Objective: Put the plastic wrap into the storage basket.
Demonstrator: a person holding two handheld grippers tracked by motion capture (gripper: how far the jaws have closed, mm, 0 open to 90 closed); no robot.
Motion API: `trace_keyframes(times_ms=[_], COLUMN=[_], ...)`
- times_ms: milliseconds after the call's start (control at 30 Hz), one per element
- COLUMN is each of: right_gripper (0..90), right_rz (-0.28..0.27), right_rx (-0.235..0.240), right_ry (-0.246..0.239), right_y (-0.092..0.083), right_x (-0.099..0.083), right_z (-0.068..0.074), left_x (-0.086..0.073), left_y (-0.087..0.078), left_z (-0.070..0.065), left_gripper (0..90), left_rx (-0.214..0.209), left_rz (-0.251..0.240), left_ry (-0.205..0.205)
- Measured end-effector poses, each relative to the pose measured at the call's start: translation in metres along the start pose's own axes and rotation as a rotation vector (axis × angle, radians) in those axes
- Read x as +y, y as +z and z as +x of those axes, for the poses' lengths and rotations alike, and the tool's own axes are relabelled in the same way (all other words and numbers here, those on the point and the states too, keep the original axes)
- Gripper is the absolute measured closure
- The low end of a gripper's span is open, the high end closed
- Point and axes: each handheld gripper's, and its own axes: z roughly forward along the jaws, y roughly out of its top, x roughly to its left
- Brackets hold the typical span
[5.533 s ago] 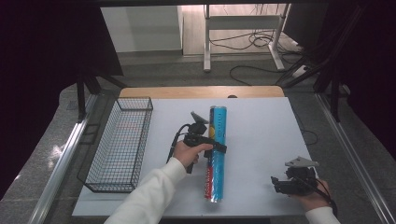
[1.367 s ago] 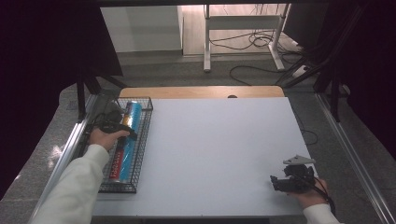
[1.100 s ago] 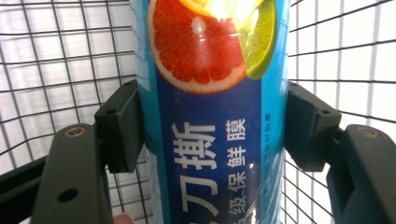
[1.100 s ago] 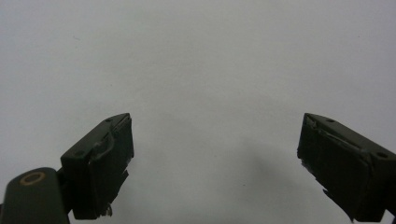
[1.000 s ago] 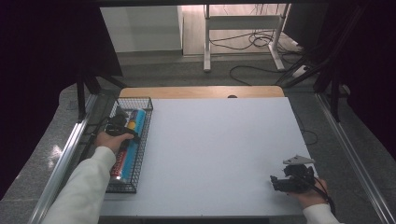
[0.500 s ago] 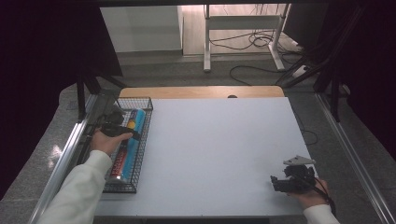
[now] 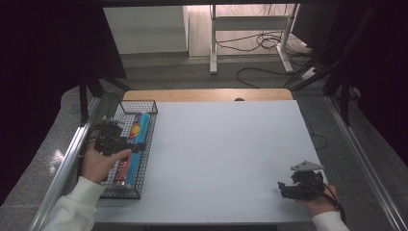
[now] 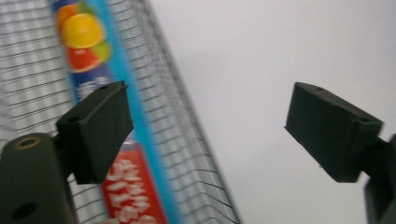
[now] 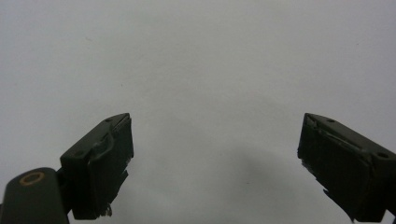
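Foil box (image 7: 133, 144): long blue carton lying lengthwise inside the black wire basket (image 7: 147, 126) at the table's left edge, released and touched by neither tool.
Right gripper (image 7: 283, 189): nearest the camera in the high view, at the table's front right corner in the person's right hand; its own view shows both jaws spread wide over bare white tabletop, nothing between them.
Left gripper (image 7: 137, 146): held in the left hand (image 7: 98, 163) above the basket's near half; jaws apart after just easing back a little from their widest, and empty.
View against view: the left gripper view catches the box through the mesh, with printed fruit, an orange among them (image 8: 84, 31), at its upper end and a red panel (image 8: 128, 186) lower down; from the high view these read as small colour patches.
Hard to make out: white lettering on the red panel is blurred and unreadable; the box's near end is cut off by the frame and partly masked by the left jaw.
Beyond: white table (image 7: 231, 144), wooden strip along its far edge, cables on the floor behind.
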Motion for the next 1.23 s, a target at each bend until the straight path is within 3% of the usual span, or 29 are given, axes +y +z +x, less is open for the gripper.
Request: trace_keyframes(times_ms=[67,100,267,300,333,433,800,1233], right_gripper=[11.0,11.0,11.0,11.0,11.0,11.0,10.9,11.8], right_rz=[0.0,0.001,-0.002,-0.001,-0.006,-0.015,-0.103,-0.159], right_rx=[0.0,-0.001,-0.001,0.0,0.001,0.009,0.106,0.164], right_ry=[-0.001,-0.001,-0.004,-0.004,-0.006,-0.014,-0.034,-0.045], right_y=[0.0,0.0,0.0,0.0,-0.001,-0.001,-0.011,-0.018], right_x=[0.0,0.0,0.0,0.0,0.0,0.0,0.003,0.004], right_z=[0.0,0.0,0.001,0.001,0.001,0.002,0.007,0.007], left_x=[-0.004,-0.009,-0.025,-0.027,-0.034,-0.044,-0.055,-0.06], left_y=[-0.002,-0.003,0.0,0.002,0.006,0.015,0.035,0.04], left_z=[-0.006,-0.014,-0.047,-0.051,-0.061,-0.07,-0.073,-0.07], left_gripper=[16.0,16.0,16.8,16.7,16.7,16.7,16.8,16.7], left_rx=[-0.024,-0.058,-0.148,-0.157,-0.165,-0.168,-0.147,-0.133], left_rz=[-0.014,-0.028,-0.058,-0.059,-0.063,-0.061,-0.039,-0.028], left_ry=[0.012,0.035,0.132,0.144,0.181,0.218,0.244,0.256])
